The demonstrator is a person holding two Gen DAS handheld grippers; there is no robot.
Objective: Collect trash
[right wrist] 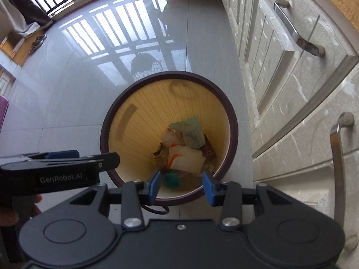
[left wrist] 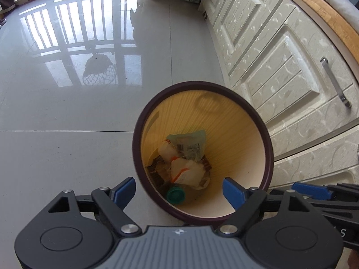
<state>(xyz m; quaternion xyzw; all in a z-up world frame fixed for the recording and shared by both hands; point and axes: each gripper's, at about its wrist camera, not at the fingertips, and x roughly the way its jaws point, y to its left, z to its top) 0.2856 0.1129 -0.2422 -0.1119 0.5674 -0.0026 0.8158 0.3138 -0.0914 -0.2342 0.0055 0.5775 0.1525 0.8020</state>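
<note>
The bin point(left wrist: 203, 150) stands upright on the floor point(left wrist: 67, 157), mouth up, below both grippers. Trash point(left wrist: 186, 157) lies at its bottom, ahead of the fingers. The left gripper point(left wrist: 179, 192) gapes wide, empty; the right gripper point(right wrist: 182, 186) stands partly apart, empty.

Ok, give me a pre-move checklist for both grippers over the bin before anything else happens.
1. Left gripper empty: ok, jaws wide open, nothing between them.
2. Right gripper empty: ok, jaws partly open, nothing held.
3. Both grippers over the bin: ok, each view looks down into its mouth.
4. Trash landed inside: ok, the green wrapper, white packet and green cap lie at the bottom.
5. Grippers apart from each other: ok, a gap shows between them in both views.
6. More trash on the floor: cannot tell, none in the part visible.
</note>
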